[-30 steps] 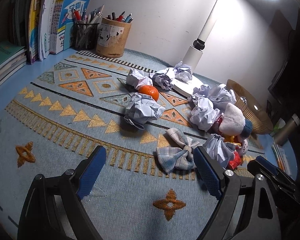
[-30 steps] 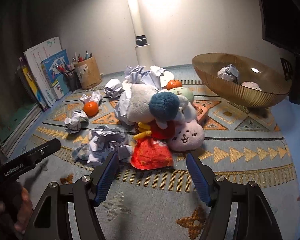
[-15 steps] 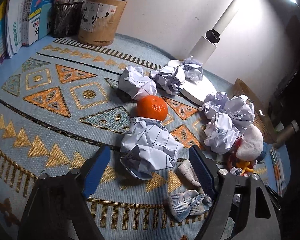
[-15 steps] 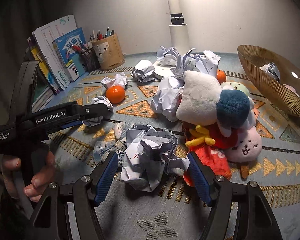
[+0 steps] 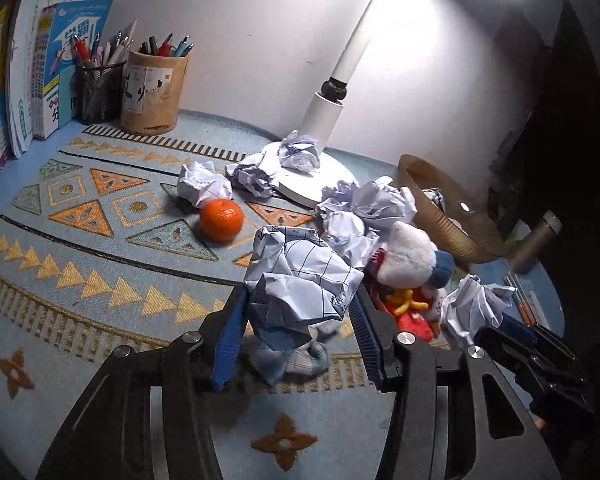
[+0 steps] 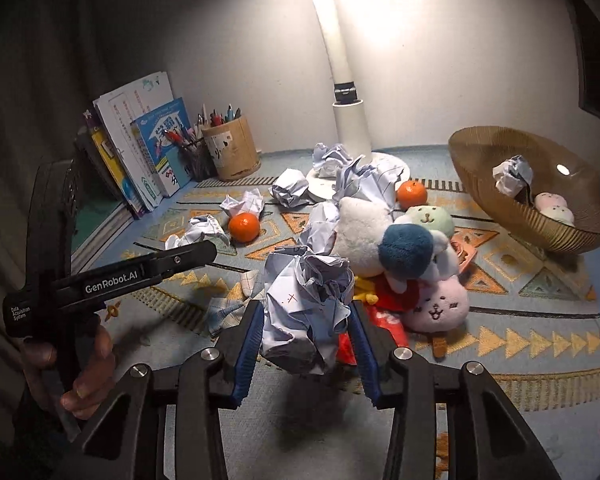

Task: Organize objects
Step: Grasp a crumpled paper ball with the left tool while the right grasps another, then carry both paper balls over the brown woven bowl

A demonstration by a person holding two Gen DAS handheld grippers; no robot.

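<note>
My left gripper (image 5: 296,336) is shut on a crumpled paper ball (image 5: 300,276) and holds it above the patterned mat. My right gripper (image 6: 306,344) is shut on another crumpled paper ball (image 6: 306,304), also lifted; this ball shows in the left wrist view (image 5: 474,308). The left gripper's body (image 6: 112,280) shows at the left of the right wrist view. An orange (image 5: 221,219) lies on the mat, with a second orange (image 6: 411,194) near the lamp base. Several more paper balls (image 5: 374,208) and a pile of plush toys (image 6: 412,256) lie mid-mat.
A wicker bowl (image 6: 496,208) at the right holds a paper ball and plush toys. A lamp base (image 5: 320,184) stands at the back. Two pen holders (image 5: 152,92) and books (image 5: 40,80) are back left. A checked cloth bow (image 5: 292,356) lies under the left gripper.
Both grippers have closed on their paper balls and lifted them off the mat.
</note>
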